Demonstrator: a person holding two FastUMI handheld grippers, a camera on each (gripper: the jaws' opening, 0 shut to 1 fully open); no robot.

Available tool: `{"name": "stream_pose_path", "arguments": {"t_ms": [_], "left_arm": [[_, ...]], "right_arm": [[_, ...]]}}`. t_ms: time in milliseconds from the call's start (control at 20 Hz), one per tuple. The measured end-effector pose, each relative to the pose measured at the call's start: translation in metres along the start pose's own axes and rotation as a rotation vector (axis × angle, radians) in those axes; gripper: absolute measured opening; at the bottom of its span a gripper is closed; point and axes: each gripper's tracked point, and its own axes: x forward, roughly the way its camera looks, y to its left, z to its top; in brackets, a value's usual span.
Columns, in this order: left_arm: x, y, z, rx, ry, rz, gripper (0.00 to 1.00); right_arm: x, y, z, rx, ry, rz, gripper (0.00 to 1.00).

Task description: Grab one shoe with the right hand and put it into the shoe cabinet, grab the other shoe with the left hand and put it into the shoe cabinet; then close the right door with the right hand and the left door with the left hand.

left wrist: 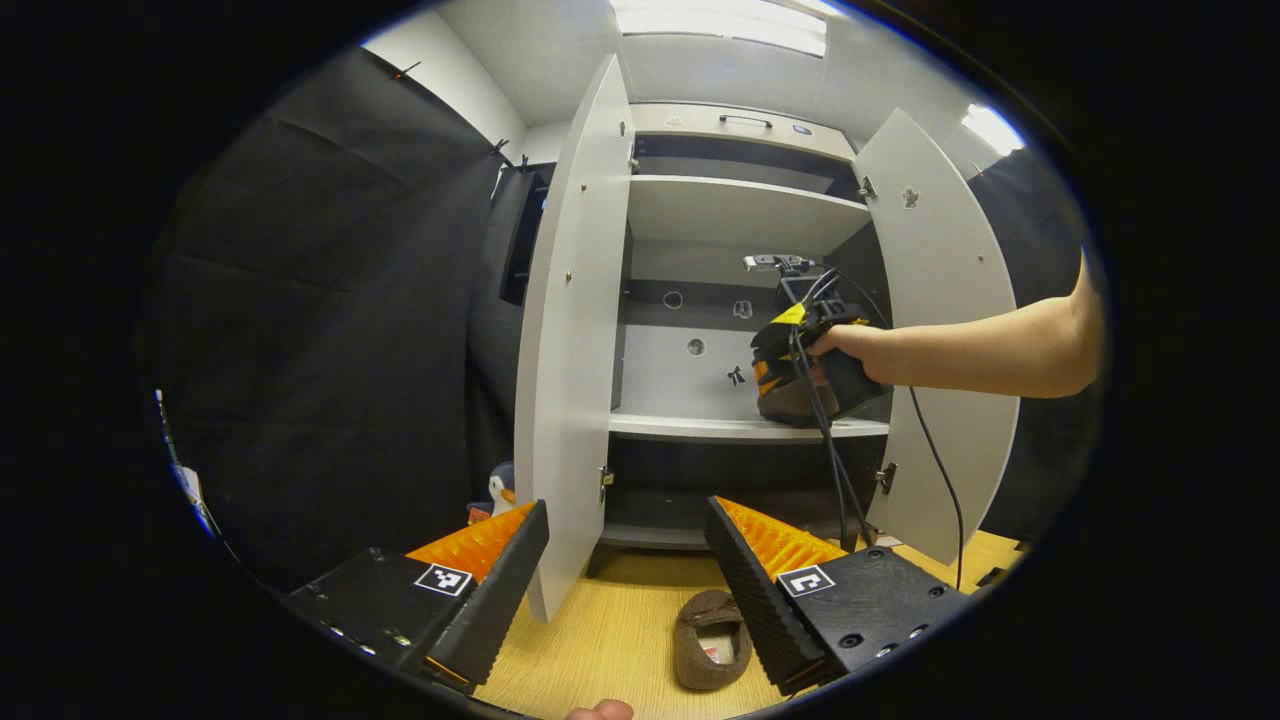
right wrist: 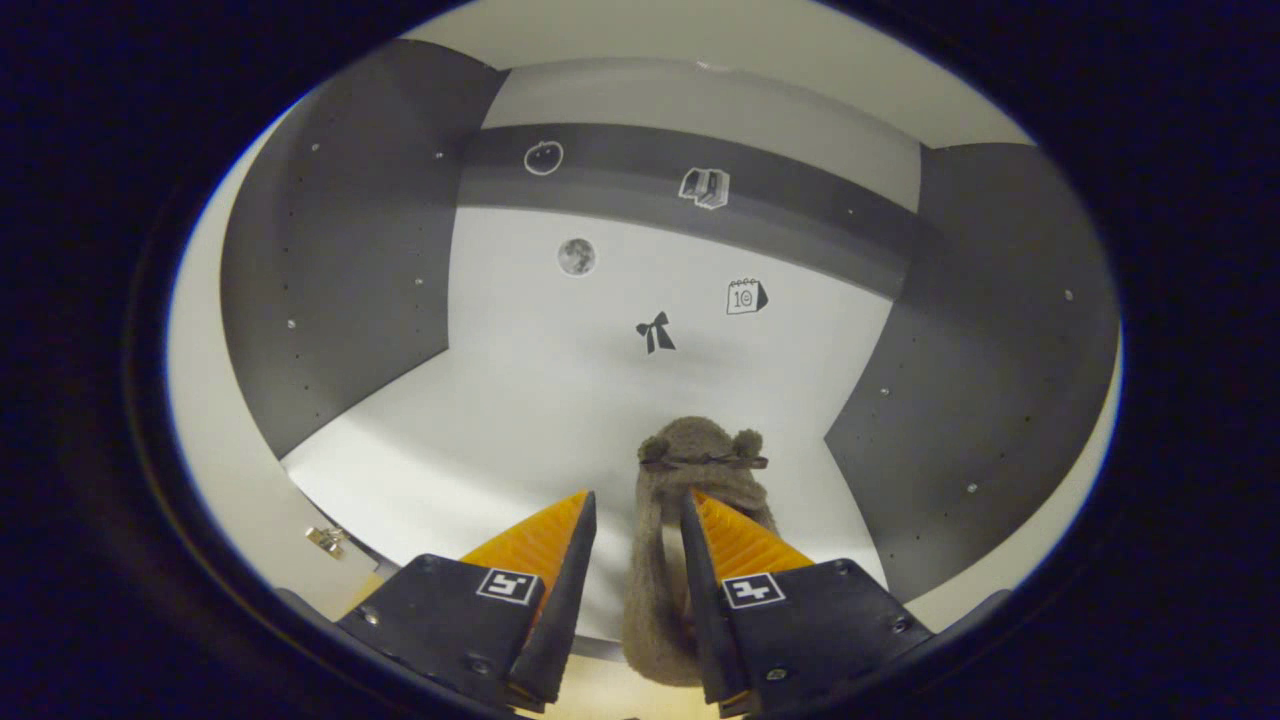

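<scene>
Left gripper [left wrist: 627, 560]: jaws spread wide and holding nothing, low over the light wooden floor [left wrist: 620, 630], facing the tall white shoe cabinet [left wrist: 740, 215].
Right gripper [right wrist: 636, 560]: in its own view it reaches into the cabinet above the white middle shelf [right wrist: 480, 440]; the jaws stand a little apart with the brown fuzzy slipper with small round ears and a bow [right wrist: 690, 470] between them. The right jaw lies against the slipper, but contact on the left side cannot be told.
Right gripper from the left gripper view [left wrist: 800, 375]: a bare hand [left wrist: 850, 345] and forearm hold it at the middle shelf, a black cable hanging from it.
Slipper in cabinet: toe end rests on the middle shelf, right of centre, pointing at the back wall with small stickers [right wrist: 655, 332].
Second brown fuzzy slipper [left wrist: 712, 638]: lies on the floor before the cabinet, opening up, just beside the left gripper's right finger.
Left door [left wrist: 575, 340]: swung open.
Right door [left wrist: 940, 330]: swung open.
Penguin toy [left wrist: 500, 490]: on the floor left of the left door.
</scene>
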Motion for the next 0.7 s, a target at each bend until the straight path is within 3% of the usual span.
{"name": "stream_pose_path", "arguments": {"t_ms": [300, 350, 400, 450, 500, 550, 600, 650, 700], "left_arm": [[0.001, -0.014, -0.006, -0.021, 0.007, -0.039, 0.95], [0.001, -0.016, -0.007, -0.021, 0.007, -0.044, 0.95], [0.000, -0.018, -0.007, -0.021, 0.006, -0.051, 0.95], [0.000, -0.020, -0.006, -0.021, 0.007, -0.056, 0.95], [-0.001, -0.023, -0.006, -0.023, 0.008, -0.061, 0.95], [-0.002, -0.024, -0.003, -0.027, 0.001, -0.066, 0.95], [-0.003, -0.026, 0.000, -0.030, -0.008, -0.068, 0.95], [-0.001, -0.027, 0.001, -0.031, -0.012, -0.070, 0.95], [-0.002, -0.028, 0.001, -0.030, -0.013, -0.073, 0.95]], "right_arm": [[-0.080, -0.002, 0.004, 0.032, -0.147, 0.054, 0.55], [-0.095, -0.005, 0.000, 0.035, -0.173, 0.058, 0.63], [-0.111, -0.008, -0.006, 0.046, -0.202, 0.063, 0.63], [-0.126, -0.009, -0.014, 0.062, -0.229, 0.075, 0.55], [-0.139, -0.012, -0.027, 0.075, -0.245, 0.079, 0.63], [-0.151, -0.012, -0.043, 0.089, -0.253, 0.092, 0.59], [-0.161, -0.012, -0.058, 0.100, -0.265, 0.111, 0.67], [-0.170, -0.015, -0.075, 0.109, -0.273, 0.110, 0.61], [-0.178, -0.019, -0.091, 0.117, -0.285, 0.095, 0.67]]}}
